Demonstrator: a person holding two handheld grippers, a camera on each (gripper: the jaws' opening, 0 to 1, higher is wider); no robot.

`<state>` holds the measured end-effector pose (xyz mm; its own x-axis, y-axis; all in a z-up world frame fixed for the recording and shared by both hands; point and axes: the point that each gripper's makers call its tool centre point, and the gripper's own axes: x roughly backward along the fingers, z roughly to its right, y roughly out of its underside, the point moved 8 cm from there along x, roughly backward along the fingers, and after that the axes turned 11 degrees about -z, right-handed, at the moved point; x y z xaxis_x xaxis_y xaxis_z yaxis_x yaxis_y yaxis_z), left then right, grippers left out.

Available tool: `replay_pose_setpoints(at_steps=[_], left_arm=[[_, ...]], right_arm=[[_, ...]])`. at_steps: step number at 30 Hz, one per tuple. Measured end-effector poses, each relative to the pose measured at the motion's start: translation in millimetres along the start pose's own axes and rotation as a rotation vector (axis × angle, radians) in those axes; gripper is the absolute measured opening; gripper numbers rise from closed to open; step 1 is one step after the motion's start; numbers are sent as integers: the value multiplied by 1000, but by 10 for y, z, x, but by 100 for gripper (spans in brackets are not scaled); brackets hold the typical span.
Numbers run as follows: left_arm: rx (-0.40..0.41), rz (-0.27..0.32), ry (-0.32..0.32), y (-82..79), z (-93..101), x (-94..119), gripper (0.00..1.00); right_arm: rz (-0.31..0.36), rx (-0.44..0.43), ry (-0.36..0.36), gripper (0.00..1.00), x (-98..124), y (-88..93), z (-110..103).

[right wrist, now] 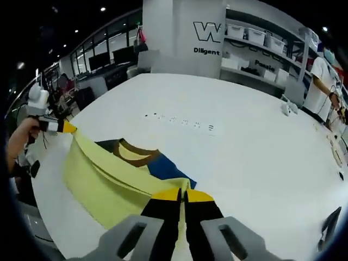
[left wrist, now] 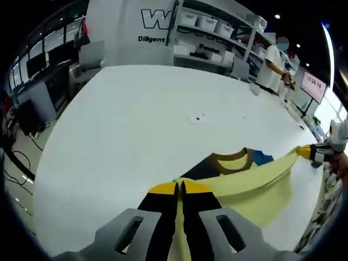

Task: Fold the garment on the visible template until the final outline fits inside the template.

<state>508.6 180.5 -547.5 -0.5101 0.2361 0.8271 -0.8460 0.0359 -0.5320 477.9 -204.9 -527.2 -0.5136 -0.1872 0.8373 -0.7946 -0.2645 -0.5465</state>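
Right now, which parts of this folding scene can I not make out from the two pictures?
- Template outline: neither view shows it; the yellow cloth garment with brown collar covers part of the white table.
- Garment's near edge: cut off at the bottom of both views by the hand-held grippers.
- Small dark marks on the table: too small to identify.
- Wall lettering: cut off in the left gripper view.

Left gripper (left wrist: 180, 187) and right gripper (right wrist: 183, 194) are held wide apart, each with jaws closed on the garment (left wrist: 255, 179), which is stretched between them; a hand (right wrist: 22, 138) grips the left one.
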Motion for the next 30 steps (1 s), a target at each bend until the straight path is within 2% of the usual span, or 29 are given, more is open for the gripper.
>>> replay_pose_setpoints(at_steps=[8, 17, 20, 22, 25, 27, 28, 30], left_arm=[[8, -50, -10, 42, -61, -305, 2], [25, -65, -8, 61, -100, -447, 2], [29, -44, -2, 35, -107, -460, 2], [33, -13, 15, -5, -108, -463, 3], [21, 27, 24, -40, -103, -415, 4], [-6, 68, -3, -59, -118, -356, 7], [-5, 71, 0, -55, -115, -342, 7], [-40, 115, 32, -54, -109, -259, 8]], right_arm=[[-43, -35, -1, 0, -265, -6, 2], [-79, -99, -9, 0, -486, 44, 64], [-64, -129, -14, 0, -550, 23, 136], [-14, -165, -13, 0, -585, -25, 194], [25, -209, -17, 0, -548, -30, 212], [40, -187, -18, 1, -506, -12, 198], [41, -184, -18, 3, -501, -10, 199], [75, -152, -39, 6, -454, -11, 167]])
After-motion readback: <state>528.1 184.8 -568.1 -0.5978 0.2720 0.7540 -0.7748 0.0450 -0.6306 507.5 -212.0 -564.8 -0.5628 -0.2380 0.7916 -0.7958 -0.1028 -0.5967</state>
